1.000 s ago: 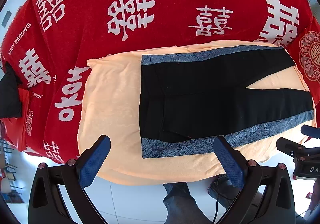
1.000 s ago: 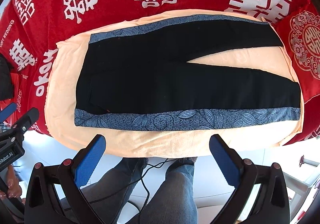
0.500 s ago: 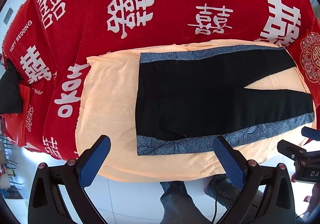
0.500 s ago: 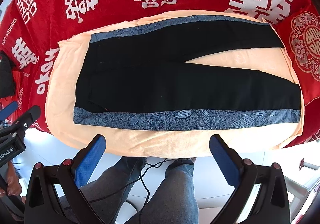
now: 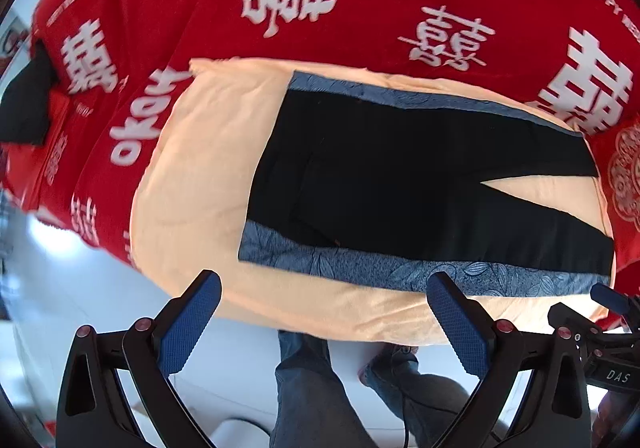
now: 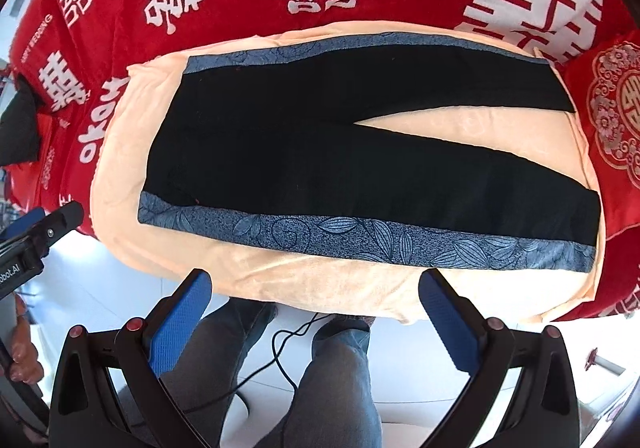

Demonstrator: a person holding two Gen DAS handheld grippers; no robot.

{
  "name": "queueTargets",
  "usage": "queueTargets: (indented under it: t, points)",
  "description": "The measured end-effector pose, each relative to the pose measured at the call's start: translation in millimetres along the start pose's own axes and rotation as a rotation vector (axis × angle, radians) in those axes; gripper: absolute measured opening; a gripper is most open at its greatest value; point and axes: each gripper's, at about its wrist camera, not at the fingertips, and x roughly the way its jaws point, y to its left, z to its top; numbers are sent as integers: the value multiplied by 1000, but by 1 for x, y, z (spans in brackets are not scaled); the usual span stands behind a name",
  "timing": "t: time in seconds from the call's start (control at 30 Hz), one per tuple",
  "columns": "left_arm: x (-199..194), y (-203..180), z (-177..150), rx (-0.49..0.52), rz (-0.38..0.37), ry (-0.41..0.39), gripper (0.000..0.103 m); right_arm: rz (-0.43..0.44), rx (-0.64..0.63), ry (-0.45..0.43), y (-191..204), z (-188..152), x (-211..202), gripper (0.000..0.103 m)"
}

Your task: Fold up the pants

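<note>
Left wrist view, seemingly tilted since before: pants (image 5: 400, 183) flat, left gripper (image 5: 324, 322) and right gripper (image 6: 316, 318) spread.

The left wrist view is smearing with motion blur, so the white characters on the red cloth (image 5: 360, 27) are reading soft, and its top line of lettering is getting cut by the frame edge. A dark bundle (image 5: 28, 103) at the far left is staying too blurred to identify. The right gripper (image 5: 612, 312) is only partly showing at the frame's edge there. In the right wrist view, the left gripper (image 6: 36, 232) is likewise being cropped, its printed label running off the edge.
</note>
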Motion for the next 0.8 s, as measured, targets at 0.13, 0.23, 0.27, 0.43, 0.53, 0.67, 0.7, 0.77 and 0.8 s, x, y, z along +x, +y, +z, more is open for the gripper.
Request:
queueTargets:
  t: [0.13,0.23,0.27,0.43,0.53,0.67,0.7,0.77,0.8]
  points:
    - [8,0,-10,-26,7,40,103,-1,-22,17,-9,1,9,103]
    - [17,-1,-13,-13,5,55,103,4,-13,34,-13,2,19,103]
    - [20,-1,-12,-7,2,56,103,8,-8,37,-14,2,22,103]
    - [56,9,-7,-14,-30,66,103,44,35,34,-19,1,43,103]
    - [88,24,-8,-63,-106,87,103,174,124,19,-27,-3,60,103]
    - [136,54,-20,-192,-215,118,103,440,279,32,-32,-15,102,103]
    - [146,62,-23,-221,-241,118,103,521,322,38,-31,-20,115,102]
    - [162,72,-30,-257,-278,121,103,626,365,54,-22,-28,139,97]
    - [172,77,-34,-273,-308,122,103,667,380,67,-16,-32,156,93]
